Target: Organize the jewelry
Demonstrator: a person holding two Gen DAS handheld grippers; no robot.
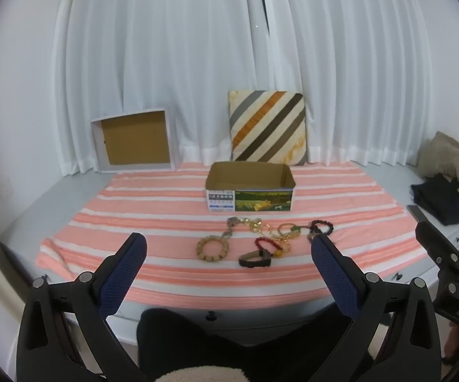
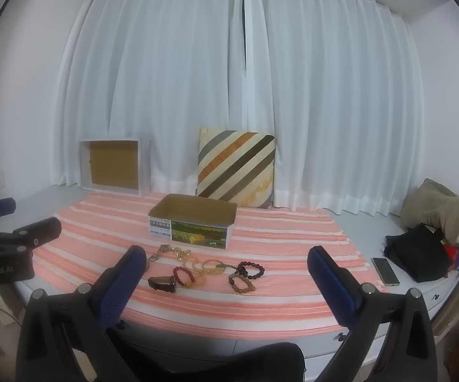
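Striped cloth (image 1: 165, 273): tangled beaded bracelets (image 1: 261, 238).

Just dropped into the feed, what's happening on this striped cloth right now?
Nothing is being handled yet. Both tongs, left and right, hang open and empty above the near edge of the striped cloth. A cluster of jewelry lies loose on it: a wooden bead bracelet, a gold chain, a red bead bracelet, a dark bead bracelet and a watch. Behind them, the open cardboard box looks empty.
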